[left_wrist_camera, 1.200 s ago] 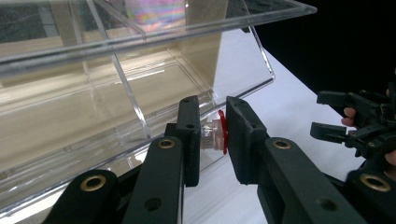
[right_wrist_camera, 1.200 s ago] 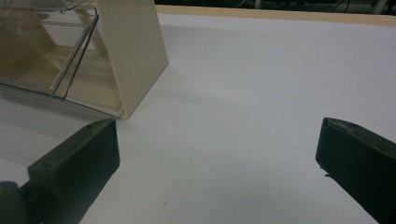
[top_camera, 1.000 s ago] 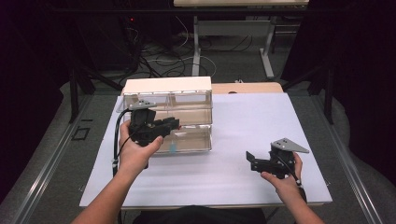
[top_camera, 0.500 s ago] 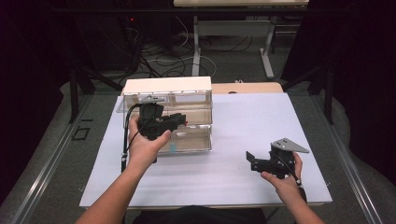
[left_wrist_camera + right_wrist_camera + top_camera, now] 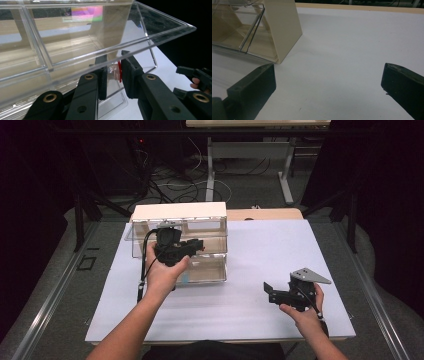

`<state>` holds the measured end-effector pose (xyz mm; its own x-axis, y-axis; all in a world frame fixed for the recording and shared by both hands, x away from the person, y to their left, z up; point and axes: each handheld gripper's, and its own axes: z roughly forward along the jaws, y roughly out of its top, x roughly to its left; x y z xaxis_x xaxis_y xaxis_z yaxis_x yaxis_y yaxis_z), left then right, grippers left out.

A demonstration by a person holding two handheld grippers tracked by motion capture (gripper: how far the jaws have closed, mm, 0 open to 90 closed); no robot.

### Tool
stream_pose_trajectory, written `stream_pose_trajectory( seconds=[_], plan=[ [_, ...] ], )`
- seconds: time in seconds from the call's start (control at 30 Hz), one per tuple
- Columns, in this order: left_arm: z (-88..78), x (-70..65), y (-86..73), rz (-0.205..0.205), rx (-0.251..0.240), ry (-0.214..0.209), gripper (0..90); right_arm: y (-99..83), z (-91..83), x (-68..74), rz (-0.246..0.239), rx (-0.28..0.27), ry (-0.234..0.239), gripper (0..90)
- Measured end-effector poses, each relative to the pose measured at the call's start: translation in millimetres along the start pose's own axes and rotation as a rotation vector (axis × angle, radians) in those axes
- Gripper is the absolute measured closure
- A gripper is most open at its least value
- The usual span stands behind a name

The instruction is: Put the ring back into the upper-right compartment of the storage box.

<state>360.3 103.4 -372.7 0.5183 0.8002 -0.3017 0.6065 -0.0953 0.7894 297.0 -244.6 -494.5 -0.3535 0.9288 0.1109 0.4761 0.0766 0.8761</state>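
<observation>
Clear bottle (image 5: 113, 72) between left gripper (image 5: 113, 75) fingers.

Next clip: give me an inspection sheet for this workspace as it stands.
Surface: white table top, bare at the front.
Job's things: clear plastic cabinet with cream top and side; a small clear piece with a red part lies between the jaws.
Clutter: nothing seen.
Grippers: left gripper at the cabinet front, jaws narrowly apart; right gripper open above the table.
Cables: black lead from the left gripper; loose wires on the floor behind.
Surroundings: dark room, desk legs behind.
</observation>
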Motion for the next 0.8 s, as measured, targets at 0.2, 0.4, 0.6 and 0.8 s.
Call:
stream_pose_trajectory(
  seconds=[0.2,0.4,0.6,0.8],
  plan=[
    [5.8,0.7,-0.1,-0.010,-0.010,0.024,76.7,0.0,0.0,0.0,0.000,0.000,0.000,0.0],
    [9.7,1.1,-0.8,-0.015,-0.013,0.047,76.6,0.0,0.0,-0.1,0.000,0.001,0.001,0.0],
    [11.4,1.9,-1.4,-0.017,-0.016,0.048,76.5,0.0,-0.1,-0.3,0.000,0.000,0.002,0.0],
    [11.3,1.9,-1.4,-0.017,-0.016,0.048,76.2,0.0,0.1,-0.1,0.000,0.001,0.002,0.0]
  ],
)
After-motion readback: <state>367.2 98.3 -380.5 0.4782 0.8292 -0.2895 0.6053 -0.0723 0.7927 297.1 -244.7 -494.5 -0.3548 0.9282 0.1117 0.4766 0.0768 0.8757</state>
